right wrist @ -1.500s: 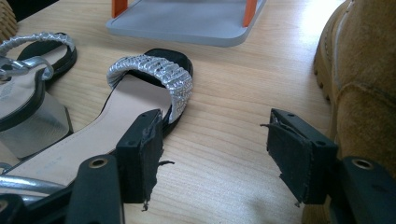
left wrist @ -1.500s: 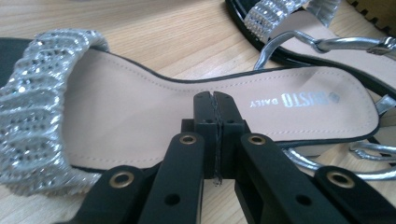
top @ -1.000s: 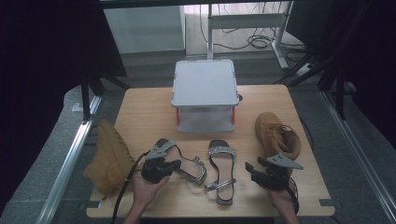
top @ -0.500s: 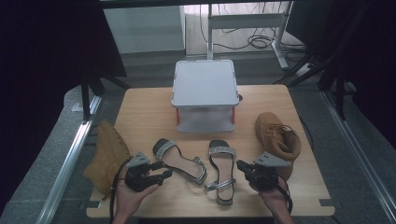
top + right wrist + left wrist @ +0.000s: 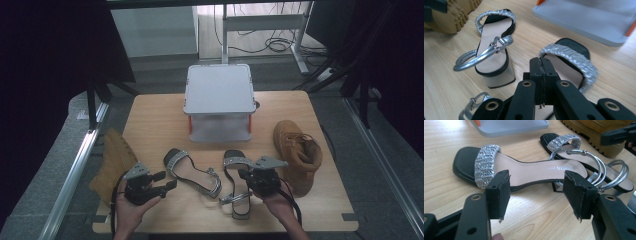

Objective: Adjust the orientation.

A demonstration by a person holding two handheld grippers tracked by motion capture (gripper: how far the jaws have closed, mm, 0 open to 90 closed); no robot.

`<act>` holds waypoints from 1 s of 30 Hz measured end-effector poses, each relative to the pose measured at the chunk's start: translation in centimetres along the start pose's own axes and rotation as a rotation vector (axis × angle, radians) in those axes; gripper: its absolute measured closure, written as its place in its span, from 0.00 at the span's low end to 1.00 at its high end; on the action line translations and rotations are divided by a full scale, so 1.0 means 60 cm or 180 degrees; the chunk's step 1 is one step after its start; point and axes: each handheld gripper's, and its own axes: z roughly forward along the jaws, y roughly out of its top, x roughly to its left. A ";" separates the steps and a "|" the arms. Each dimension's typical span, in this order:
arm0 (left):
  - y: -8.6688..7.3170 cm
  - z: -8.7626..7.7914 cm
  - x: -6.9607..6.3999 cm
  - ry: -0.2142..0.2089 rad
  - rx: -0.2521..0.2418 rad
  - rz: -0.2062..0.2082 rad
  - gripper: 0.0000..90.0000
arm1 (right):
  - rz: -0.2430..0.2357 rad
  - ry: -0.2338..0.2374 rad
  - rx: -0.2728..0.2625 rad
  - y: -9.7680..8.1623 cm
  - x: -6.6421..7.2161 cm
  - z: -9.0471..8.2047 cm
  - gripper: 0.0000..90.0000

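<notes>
The left gripper (image 5: 162,181) stood released, its jaws just opened and empty, beside the left sandal (image 5: 192,171) near the table's (image 5: 150,120) front edge. The right gripper (image 5: 246,175) was clenched on nothing above the right sandal (image 5: 239,187). Bare wood lay between sandals and box (image 5: 218,90).

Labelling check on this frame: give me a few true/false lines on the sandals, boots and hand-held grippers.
1. The left hand-held gripper is open, with nothing between its pads. True.
2. The right hand-held gripper is wide open. False: its jaws are shut together over the right sandal.
3. The left sandal is held clear of the table. False: it lies on the wood.
4. A tan boot lies right of the sandals. True.
5. The grey box has no lid. False: its lid is on.
</notes>
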 end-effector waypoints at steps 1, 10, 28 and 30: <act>0.000 -0.002 0.001 0.0002 -0.0014 -0.0007 0.43 | -0.0017 0.0017 0.0029 0.003 0.003 0.006 0.99; 0.000 -0.007 0.004 -0.0006 -0.0059 -0.0047 0.43 | -0.0272 0.0131 0.0446 0.033 0.029 0.064 1.00; -0.002 -0.017 0.016 0.0039 -0.0133 -0.0121 0.43 | -0.0474 0.0234 0.0840 0.041 0.045 0.111 1.00; -0.003 -0.017 0.017 0.0043 -0.0132 -0.0124 0.43 | -0.0547 0.0211 0.0878 0.043 0.051 0.110 1.00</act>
